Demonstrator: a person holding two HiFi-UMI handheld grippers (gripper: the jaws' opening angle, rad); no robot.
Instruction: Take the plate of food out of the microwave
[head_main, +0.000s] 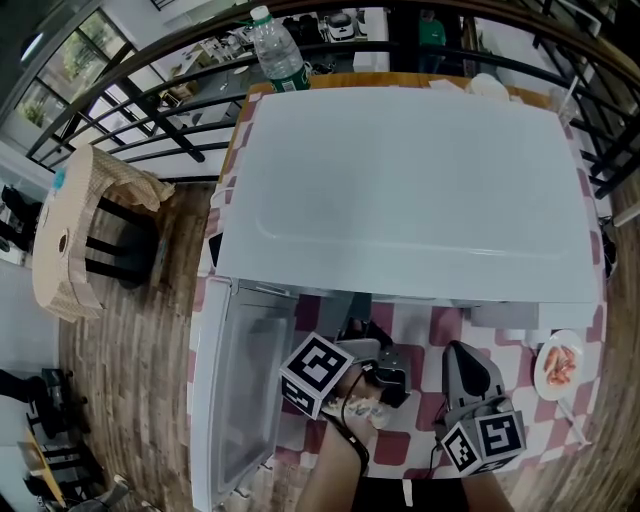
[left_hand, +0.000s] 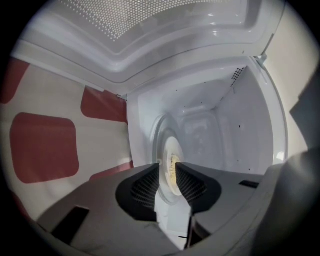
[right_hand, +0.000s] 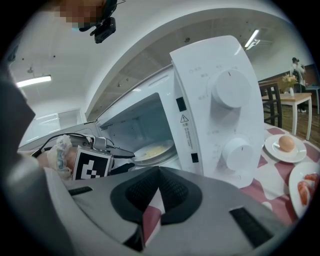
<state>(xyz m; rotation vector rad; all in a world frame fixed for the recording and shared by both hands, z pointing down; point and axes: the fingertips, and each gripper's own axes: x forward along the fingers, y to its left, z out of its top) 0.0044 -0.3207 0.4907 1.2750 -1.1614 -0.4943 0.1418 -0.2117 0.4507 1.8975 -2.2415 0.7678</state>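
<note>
Your table (head_main: 350, 80), spread with a red-and-white checked cloth (head_main: 400, 445), carries a boxy white microwave oven (head_main: 410, 190) over most of its top, door swung open to your left. A clear plastic water bottle with a white cap (head_main: 278, 50) stands at the far edge behind it. To the oven's right sit a small round white plate of pink-orange food (head_main: 559, 365) and a second white plate holding a brown egg (right_hand: 285, 147).

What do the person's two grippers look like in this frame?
The left gripper and right gripper are grey moulded plastic with black ribbed pads. The left cube and right cube are white with black square markers. A black cable runs along the left forearm.
</note>
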